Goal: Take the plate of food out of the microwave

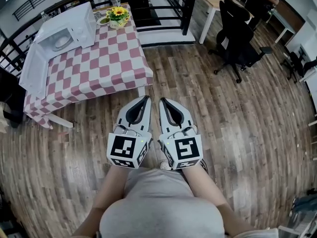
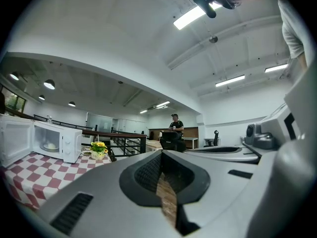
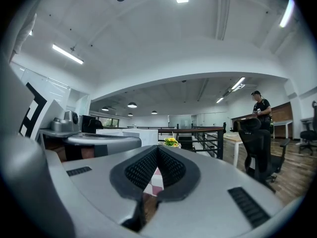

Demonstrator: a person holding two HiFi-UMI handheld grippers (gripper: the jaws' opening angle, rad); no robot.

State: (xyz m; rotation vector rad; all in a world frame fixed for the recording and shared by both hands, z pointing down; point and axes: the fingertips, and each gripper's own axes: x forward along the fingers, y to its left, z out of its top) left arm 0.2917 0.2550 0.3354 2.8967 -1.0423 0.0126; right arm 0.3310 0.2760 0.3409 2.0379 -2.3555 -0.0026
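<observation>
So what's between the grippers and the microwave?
In the head view, just bare wooden floor and then the checkered tablecloth lie between the left gripper, the right gripper and the microwave. Nothing stands in the way.

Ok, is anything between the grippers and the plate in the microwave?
Nothing visible. The microwave has its door swung open, and the plate shows inside. Only wood floor and the table edge separate it from the left gripper and right gripper, both shut, empty. The flower pot stands beside the microwave, not before its opening.
</observation>
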